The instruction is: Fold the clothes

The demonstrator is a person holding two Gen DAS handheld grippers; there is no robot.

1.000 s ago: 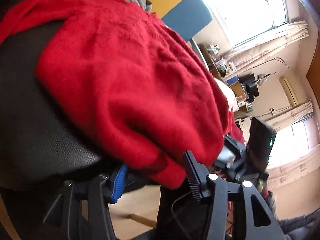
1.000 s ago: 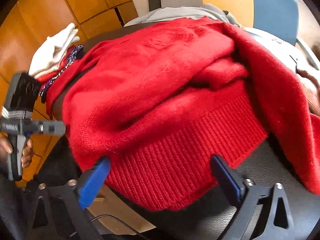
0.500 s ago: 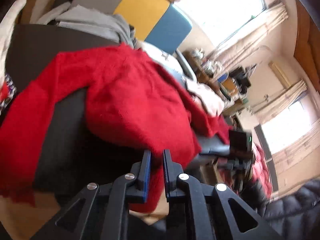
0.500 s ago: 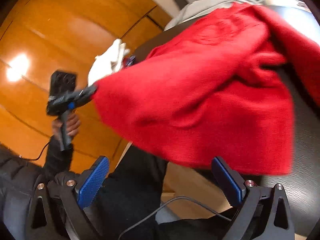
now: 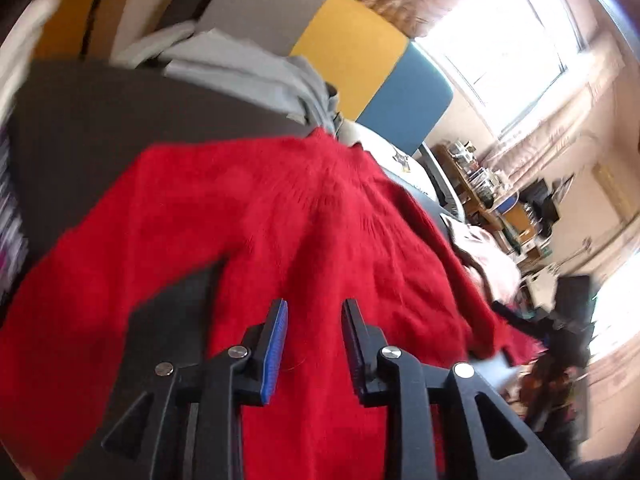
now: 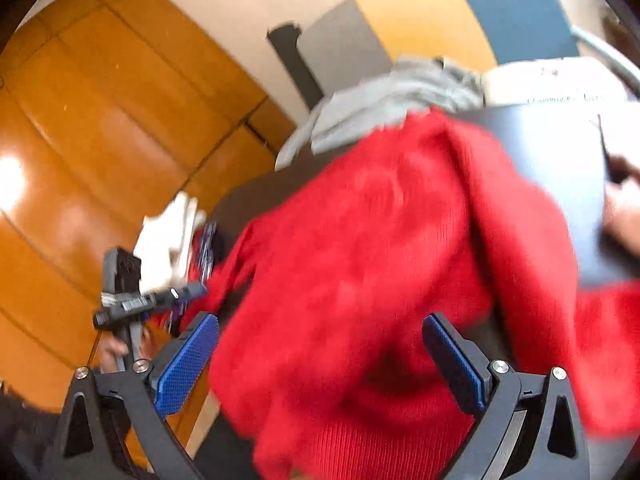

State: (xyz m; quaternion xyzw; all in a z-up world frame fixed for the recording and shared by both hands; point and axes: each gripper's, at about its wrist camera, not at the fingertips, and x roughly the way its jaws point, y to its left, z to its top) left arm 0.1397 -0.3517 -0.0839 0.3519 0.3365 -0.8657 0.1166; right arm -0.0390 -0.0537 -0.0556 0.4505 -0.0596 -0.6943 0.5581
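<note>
A red knitted sweater (image 5: 304, 240) lies bunched on a dark table (image 5: 100, 128); it also shows in the right wrist view (image 6: 380, 264). My left gripper (image 5: 314, 336) has its jaws a small way apart with red knit between and under them; whether it pinches the cloth is unclear. My right gripper (image 6: 320, 356) is wide open over the sweater's ribbed hem and holds nothing. The left gripper's body (image 6: 132, 300) shows at the sweater's left edge in the right wrist view.
A grey garment (image 5: 256, 76) lies at the table's far side, also in the right wrist view (image 6: 384, 100). White and patterned clothes (image 6: 172, 236) are stacked at the left. Yellow and blue panels (image 5: 384, 60) stand behind. Wooden wall panels (image 6: 100, 140) are at the left.
The left gripper shut on the sweater's edge half a second ago and its jaws now stand a little apart. The sweater was pulled across the table. The right gripper stayed open.
</note>
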